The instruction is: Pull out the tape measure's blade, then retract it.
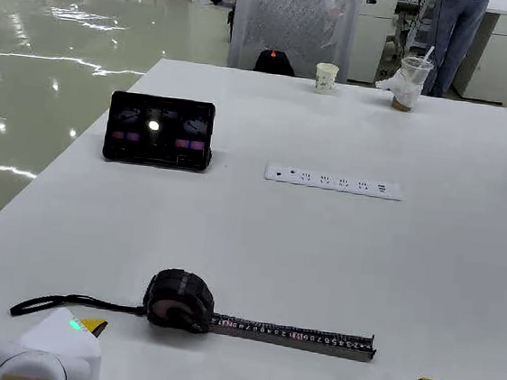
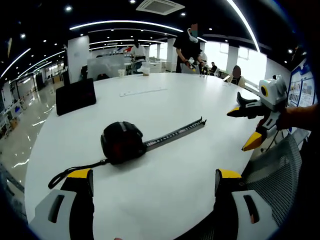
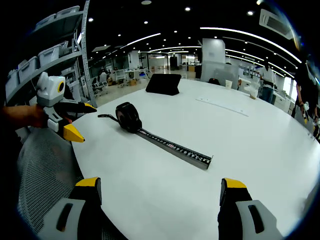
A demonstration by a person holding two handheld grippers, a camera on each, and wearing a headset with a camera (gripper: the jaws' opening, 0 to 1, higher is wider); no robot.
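left gripper (image 2: 154, 175): my jaws are spread wide with nothing between them, hanging short of the table edge.
right gripper (image 3: 160, 182): same deal, wide open and empty, and well apart from the tape.
strap (image 1: 60, 302): a black loop on the table, closest to my left jaws and trailing off the back of the case.
tape measure (image 1: 178, 300): the black case sits straight ahead of the left jaws, a bit toward the left-hand jaw. From the right jaws it's farther out and off to the left.
blade (image 1: 293, 336): it's out of the case and flat on the table, running from the case across toward my right jaws. The hook end (image 3: 207, 161) lies ahead of them, roughly between the two.
beyond the jaws: tablet (image 1: 159, 130), then a power strip (image 1: 332, 180), with a paper cup (image 1: 326, 77) at the far edge.
step: I reckon the pull-out is done and the retract hasn't started.
next move: my guess is the left jaws need to close on the case to pin it. Then the right works the lock or feeds the blade back in. Going slow seems smart, since a snapping blade could kick the case.
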